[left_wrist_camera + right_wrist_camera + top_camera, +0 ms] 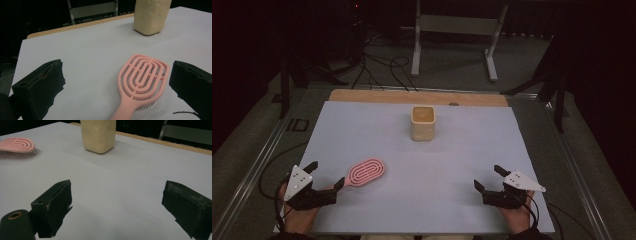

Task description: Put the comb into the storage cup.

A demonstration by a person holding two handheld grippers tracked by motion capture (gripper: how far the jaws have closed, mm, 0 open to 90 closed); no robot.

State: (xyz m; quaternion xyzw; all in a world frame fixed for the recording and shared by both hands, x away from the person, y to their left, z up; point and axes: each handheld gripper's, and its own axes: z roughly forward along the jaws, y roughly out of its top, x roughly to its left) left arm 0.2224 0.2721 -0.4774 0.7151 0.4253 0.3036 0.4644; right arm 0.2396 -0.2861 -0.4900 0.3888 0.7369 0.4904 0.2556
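Observation:
A pink oval hairbrush (367, 171) lies flat on the white board (452, 150), left of centre, its handle pointing at my left gripper (327, 174). In the left gripper view the brush (142, 77) lies between the wide-apart black jaws, nearer the right one, and neither pad touches it; that gripper (116, 67) is open. A cream square cup (422, 123) stands upright at the board's far middle. My right gripper (488, 177) rests open at the near right, with bare board between its jaws (117, 185). Its view shows the cup (98, 135) ahead and the brush (16, 146) far left.
A wooden strip (417, 96) borders the board's far edge. Beyond it, on the dark floor, are cables (382, 67) and the white legs of a stand (454, 37). Metal rails run along both sides of the table.

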